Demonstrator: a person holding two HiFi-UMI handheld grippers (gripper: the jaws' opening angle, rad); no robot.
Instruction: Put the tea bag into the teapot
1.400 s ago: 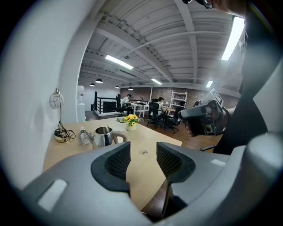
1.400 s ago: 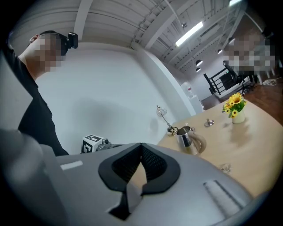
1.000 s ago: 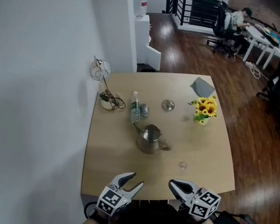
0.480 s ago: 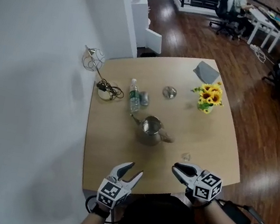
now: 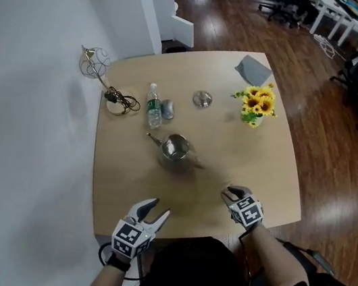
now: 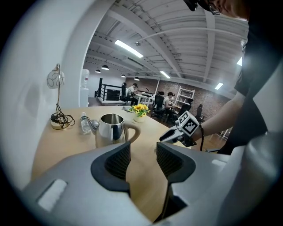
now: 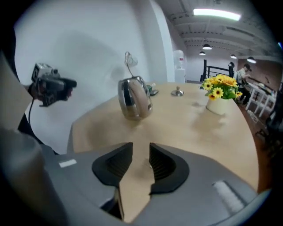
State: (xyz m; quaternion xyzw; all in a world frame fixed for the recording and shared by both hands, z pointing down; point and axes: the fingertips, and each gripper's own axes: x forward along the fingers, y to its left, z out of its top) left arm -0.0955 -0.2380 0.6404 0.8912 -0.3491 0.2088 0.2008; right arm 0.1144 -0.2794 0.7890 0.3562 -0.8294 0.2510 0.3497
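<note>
Teapot (image 5: 175, 150) sits mid-tabletop (image 5: 262, 174), bottle (image 5: 152, 105) just beyond-left, flowers (image 5: 254, 105) beyond-right; nearer me, my left tongs (image 5: 157, 209) stand apart, my right tongs (image 5: 228, 193) opening, both empty.

Right gripper view, motion-blurred: between the opening jaws of the right gripper (image 7: 141, 153), a faint pale spot (image 7: 145, 165) on the table (image 7: 190, 128), too indistinct to identify. Head view: small grey item (image 5: 168, 109) beside the bottle (image 5: 151, 105), too small to name

Right claw (image 7: 140, 152) opening over the desk (image 7: 190, 128), seemingly nothing between its jaws. Steel teapot (image 7: 134, 99) stands ahead; yellow flowers (image 7: 219, 90) far right. View blurred.
</note>
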